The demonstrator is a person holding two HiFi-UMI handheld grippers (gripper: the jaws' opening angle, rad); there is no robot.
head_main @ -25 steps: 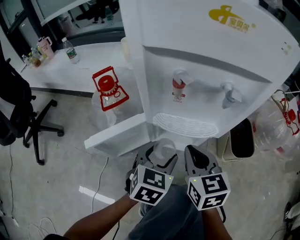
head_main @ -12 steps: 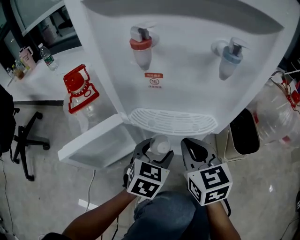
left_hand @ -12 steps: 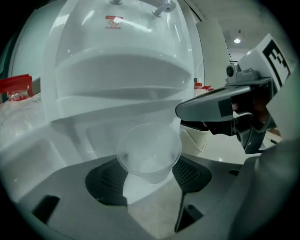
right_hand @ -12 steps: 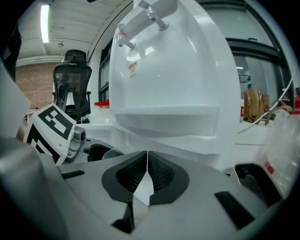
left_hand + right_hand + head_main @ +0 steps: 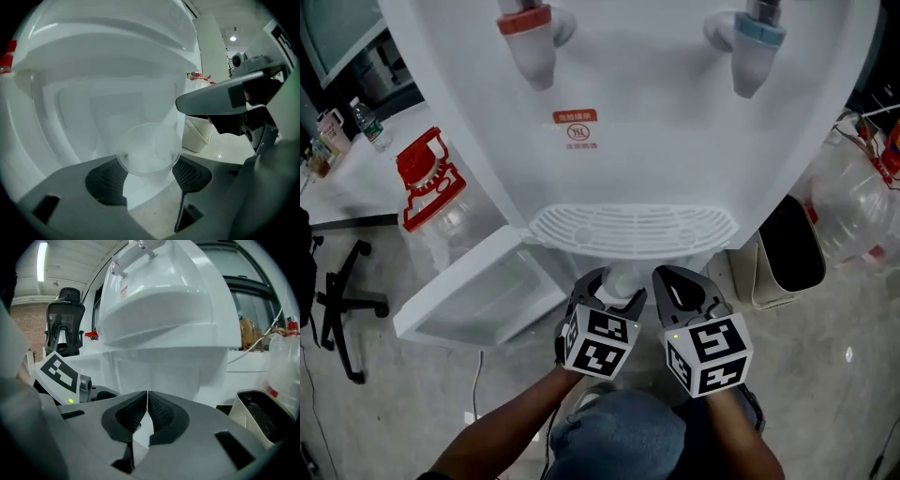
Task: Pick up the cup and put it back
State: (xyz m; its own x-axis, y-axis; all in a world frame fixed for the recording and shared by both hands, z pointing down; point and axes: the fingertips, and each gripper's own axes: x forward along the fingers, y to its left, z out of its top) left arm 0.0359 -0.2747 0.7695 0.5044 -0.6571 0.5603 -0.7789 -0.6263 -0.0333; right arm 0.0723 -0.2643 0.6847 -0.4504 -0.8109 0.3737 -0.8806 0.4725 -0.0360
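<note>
A clear plastic cup (image 5: 149,151) sits upright between the mesh pads (image 5: 110,180) of my left gripper (image 5: 149,165), which is shut on it. In the head view the cup (image 5: 622,278) shows just below the front edge of the white dispenser's drip tray (image 5: 628,230), with the left gripper (image 5: 612,292) around it. My right gripper (image 5: 673,284) hangs close beside it on the right. The right gripper (image 5: 147,409) is shut, its pads touching with nothing between them. Both point at the dispenser's lower front.
The red tap (image 5: 530,33) and blue tap (image 5: 750,42) stand above the tray. The cabinet door (image 5: 469,286) hangs open to the left. A jug with a red cap (image 5: 427,183) is left, and a dark bin (image 5: 792,248) and a clear jug (image 5: 853,202) are right.
Both grippers have sunk with the cup, from in front of the drip tray to just under its front edge. The dispenser now fills more of the head view.
</note>
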